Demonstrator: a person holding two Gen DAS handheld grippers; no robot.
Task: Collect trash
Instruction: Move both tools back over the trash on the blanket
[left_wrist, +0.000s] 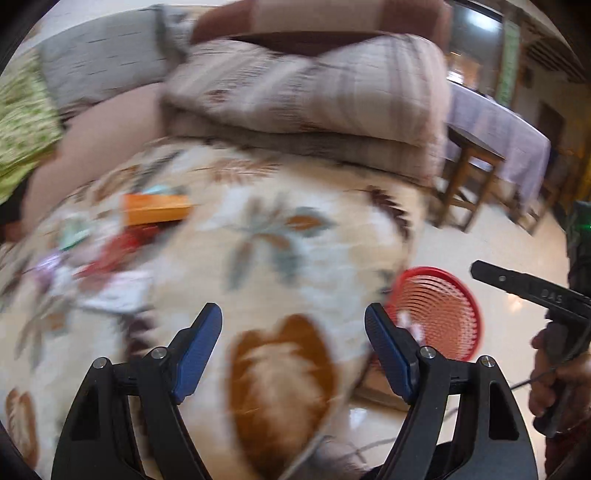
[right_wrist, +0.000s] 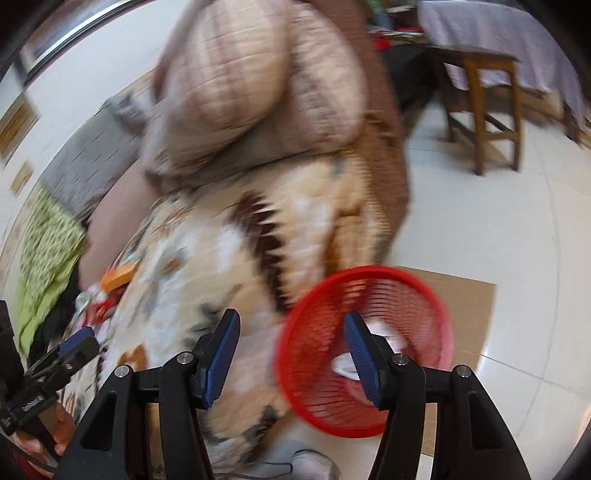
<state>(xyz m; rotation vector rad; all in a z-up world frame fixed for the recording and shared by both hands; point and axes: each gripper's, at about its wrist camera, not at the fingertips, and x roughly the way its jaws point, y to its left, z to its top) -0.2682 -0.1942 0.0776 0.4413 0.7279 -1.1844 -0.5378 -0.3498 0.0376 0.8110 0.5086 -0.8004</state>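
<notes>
A heap of trash lies on the floral bedspread (left_wrist: 280, 236): an orange box (left_wrist: 157, 208), red wrappers (left_wrist: 118, 251) and white paper (left_wrist: 118, 293). My left gripper (left_wrist: 293, 328) hangs open above the bedspread, to the right of the heap, with nothing between its blue pads. A red mesh basket (right_wrist: 369, 343) stands on the floor by the bed's corner with white scraps (right_wrist: 345, 363) in it. My right gripper (right_wrist: 291, 336) is open and empty just over the basket's near rim. The left view also shows the basket (left_wrist: 437, 314) and the right gripper's finger (left_wrist: 524, 290).
Striped pillows (left_wrist: 314, 92) are stacked at the head of the bed. Brown cardboard (right_wrist: 465, 306) lies under the basket on the pale tiled floor. A wooden stool (right_wrist: 487, 107) and a lilac-covered table (left_wrist: 495, 125) stand beyond. Green patterned cloth (right_wrist: 48, 236) sits at the left.
</notes>
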